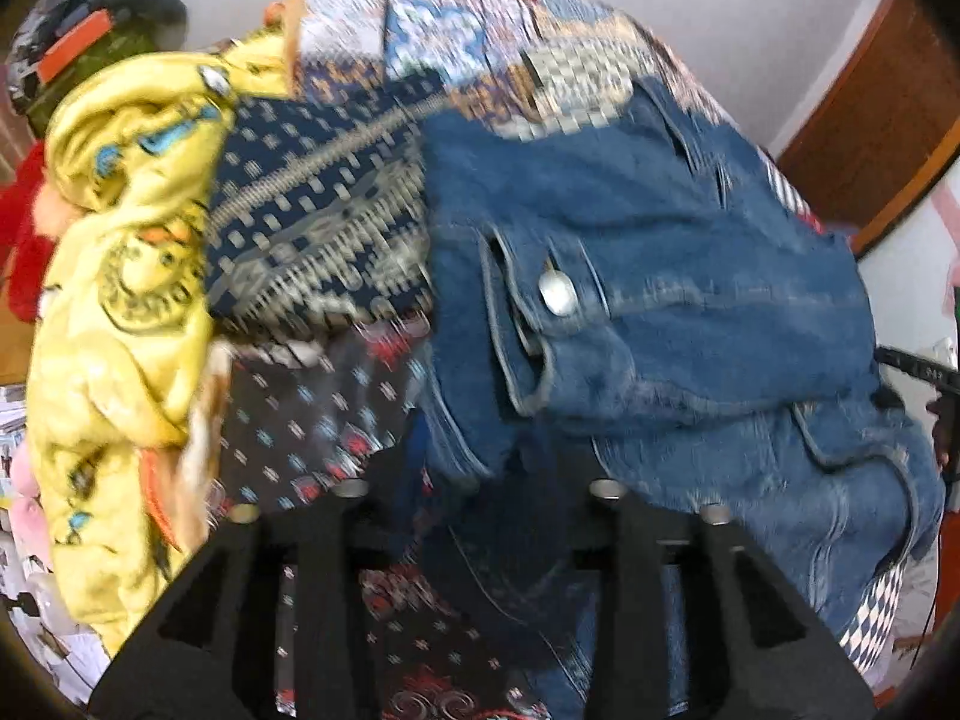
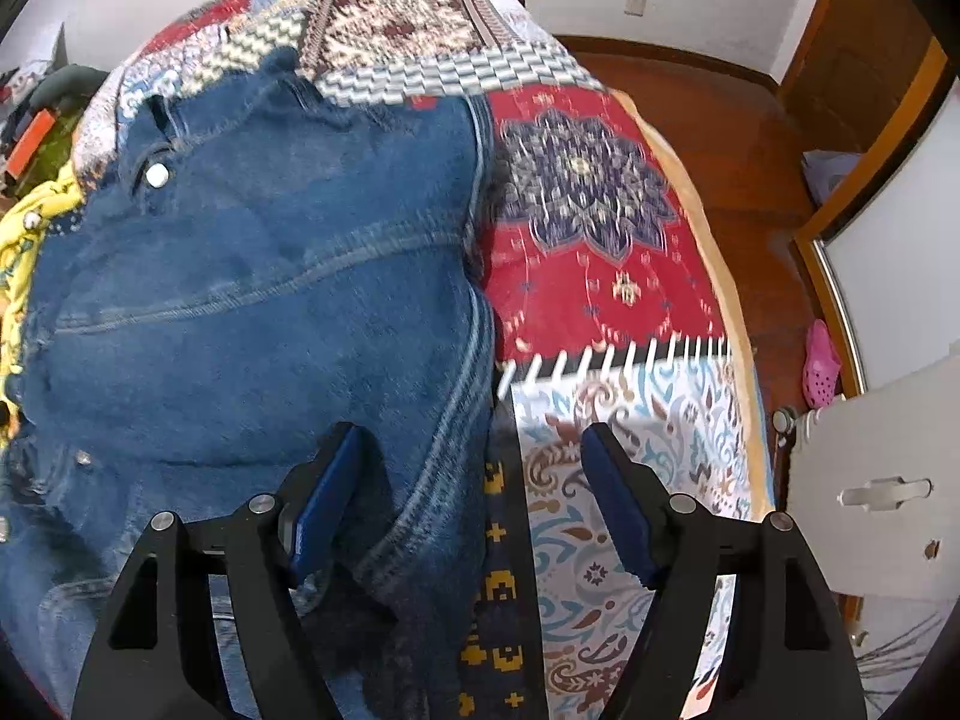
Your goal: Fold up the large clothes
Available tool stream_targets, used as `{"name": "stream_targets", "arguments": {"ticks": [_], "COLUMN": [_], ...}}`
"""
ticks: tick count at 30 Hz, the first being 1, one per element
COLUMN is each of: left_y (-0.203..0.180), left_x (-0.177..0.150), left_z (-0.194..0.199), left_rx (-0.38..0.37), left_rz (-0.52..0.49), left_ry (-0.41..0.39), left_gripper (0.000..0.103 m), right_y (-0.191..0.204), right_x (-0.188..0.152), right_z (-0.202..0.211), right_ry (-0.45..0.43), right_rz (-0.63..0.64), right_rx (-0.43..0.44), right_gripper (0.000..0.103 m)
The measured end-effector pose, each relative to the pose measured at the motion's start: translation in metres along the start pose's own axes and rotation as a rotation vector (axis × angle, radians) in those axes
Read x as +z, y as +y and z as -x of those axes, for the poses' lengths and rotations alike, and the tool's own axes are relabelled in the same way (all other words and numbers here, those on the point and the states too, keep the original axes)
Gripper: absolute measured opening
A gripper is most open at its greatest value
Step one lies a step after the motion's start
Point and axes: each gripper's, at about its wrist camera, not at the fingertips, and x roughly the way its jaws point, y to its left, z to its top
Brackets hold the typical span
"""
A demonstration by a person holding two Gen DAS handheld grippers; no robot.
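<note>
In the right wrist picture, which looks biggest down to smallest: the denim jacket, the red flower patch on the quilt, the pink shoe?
1. Denim jacket, though it lies nearest the camera.
2. Red flower patch.
3. Pink shoe, farthest away on the floor.

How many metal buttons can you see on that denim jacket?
1 clearly: a silver button on the denim jacket, by a pocket flap. It is the same one in both views. Small studs lower down are blurred, and folds may hide others.
</note>
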Motion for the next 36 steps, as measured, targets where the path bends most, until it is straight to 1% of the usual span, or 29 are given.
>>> {"name": "stream_targets", "arguments": {"ticks": [1, 4, 8, 10, 12, 18, 20, 21, 22, 23, 24, 25, 27, 28, 31, 36], "left_y": [0.004, 0.015, 0.023, 0.024, 0.026, 0.032, 0.034, 0.035, 0.035, 0.034, 0.032, 0.029, 0.025, 0.022, 0.018, 0.016], "left_x": [0.006, 0.030, 0.068, 0.084, 0.092, 0.107, 0.110, 0.111, 0.113, 0.114, 0.115, 0.117, 0.119, 0.120, 0.123, 0.138], "left_z": [0.005, 0.011, -0.005, -0.021, -0.038, -0.092, -0.105, -0.109, -0.112, -0.112, -0.112, -0.111, -0.106, -0.100, -0.081, -0.038], "left_rx": [-0.001, -0.011, -0.030, -0.038, -0.056, -0.117, -0.139, -0.143, -0.139, -0.133, -0.136, -0.129, -0.117, -0.102, -0.075, -0.043], "left_rz": [0.011, 0.046, 0.082, 0.091, 0.102, 0.159, 0.187, 0.196, 0.197, 0.194, 0.183, 0.173, 0.163, 0.152, 0.132, 0.122], "left_ry": [-0.023, -0.069, -0.083, -0.069, -0.049, 0.026, 0.038, 0.037, 0.028, 0.011, -0.001, -0.013, -0.045, -0.067, -0.118, -0.219], "left_gripper": [0.049, 0.052, 0.054, 0.054, 0.054, 0.054, 0.053, 0.053, 0.051, 0.046, 0.028, 0.015, 0.009, 0.008, 0.007, 0.007], "right_y": [0.001, 0.003, 0.003, 0.003, 0.004, -0.001, -0.004, -0.005, -0.005, -0.004, -0.002, 0.000, 0.005, 0.007, 0.013, 0.036], "right_x": [0.004, 0.017, 0.041, 0.052, 0.064, 0.089, 0.094, 0.095, 0.097, 0.098, 0.098, 0.099, 0.100, 0.103, 0.111, 0.134], "right_z": [0.005, 0.016, 0.021, 0.017, 0.008, -0.031, -0.043, -0.048, -0.053, -0.055, -0.055, -0.055, -0.053, -0.051, -0.035, 0.005], "right_ry": [-0.015, -0.056, -0.094, -0.103, -0.101, -0.041, -0.025, -0.017, -0.009, -0.007, -0.014, -0.028, -0.045, -0.053, -0.109, -0.240], "right_rz": [0.002, -0.002, -0.034, -0.048, -0.064, -0.125, -0.148, -0.156, -0.161, -0.158, -0.154, -0.142, -0.124, -0.117, -0.083, -0.011], "right_rx": [0.008, 0.029, 0.069, 0.072, 0.084, 0.137, 0.153, 0.167, 0.189, 0.203, 0.201, 0.187, 0.163, 0.168, 0.170, 0.174], "right_gripper": [0.072, 0.072, 0.072, 0.072, 0.072, 0.072, 0.067, 0.057, 0.048, 0.045, 0.040, 0.030, 0.017, 0.013, 0.009, 0.008]}}
